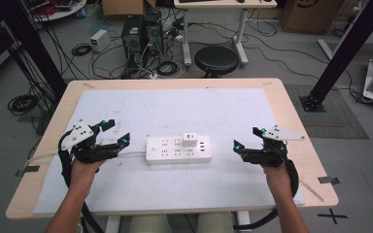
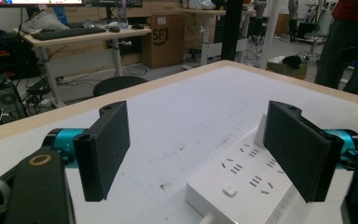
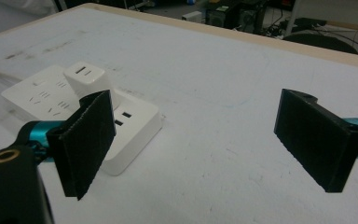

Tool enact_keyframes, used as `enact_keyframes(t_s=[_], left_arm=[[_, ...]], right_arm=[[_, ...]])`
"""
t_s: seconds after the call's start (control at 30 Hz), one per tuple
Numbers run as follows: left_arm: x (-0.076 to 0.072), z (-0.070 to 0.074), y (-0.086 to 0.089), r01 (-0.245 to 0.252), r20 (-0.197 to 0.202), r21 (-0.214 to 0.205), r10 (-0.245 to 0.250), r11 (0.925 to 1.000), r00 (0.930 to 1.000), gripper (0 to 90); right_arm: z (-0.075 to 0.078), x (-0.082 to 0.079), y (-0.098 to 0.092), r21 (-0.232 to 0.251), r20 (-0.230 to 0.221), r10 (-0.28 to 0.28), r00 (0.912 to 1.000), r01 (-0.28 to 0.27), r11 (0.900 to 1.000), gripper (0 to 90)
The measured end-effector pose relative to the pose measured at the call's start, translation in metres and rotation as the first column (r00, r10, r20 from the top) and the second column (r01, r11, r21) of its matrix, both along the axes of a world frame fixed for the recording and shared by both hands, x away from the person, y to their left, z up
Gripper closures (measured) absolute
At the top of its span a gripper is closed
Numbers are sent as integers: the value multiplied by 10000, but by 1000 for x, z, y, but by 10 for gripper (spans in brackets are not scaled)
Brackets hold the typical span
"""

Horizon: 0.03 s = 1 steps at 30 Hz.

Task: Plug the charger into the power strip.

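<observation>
White mat point(image 1: 126, 189) covers wooden table point(image 1: 291, 104); cables litter floor point(image 1: 92, 53).

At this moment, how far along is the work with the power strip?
Done: white adapter sits plugged into power strip. In hand: nothing; left gripper and right gripper are open on either side of the strip, touching neither. Left: any grasp of adapter or strip.

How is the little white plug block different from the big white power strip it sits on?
The plug block is small and boxy; the power strip is long and flat. The plug block stands up on top, while the power strip lies on the table. The power strip has a white cord at its left end; the plug block has none. Both are white.
</observation>
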<state>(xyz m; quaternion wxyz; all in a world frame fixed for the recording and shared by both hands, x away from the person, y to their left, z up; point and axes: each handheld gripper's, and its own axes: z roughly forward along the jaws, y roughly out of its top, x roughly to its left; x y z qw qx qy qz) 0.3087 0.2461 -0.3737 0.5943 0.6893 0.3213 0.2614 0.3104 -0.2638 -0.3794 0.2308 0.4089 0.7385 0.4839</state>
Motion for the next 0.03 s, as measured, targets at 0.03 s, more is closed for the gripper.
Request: enact_keyframes(t_s=[0.03], left_arm=[[0, 0, 1, -27, 18, -23, 27, 10000, 10000, 229]], right_arm=[[-1, 1, -1, 30, 36, -13, 10000, 13, 10000, 128]])
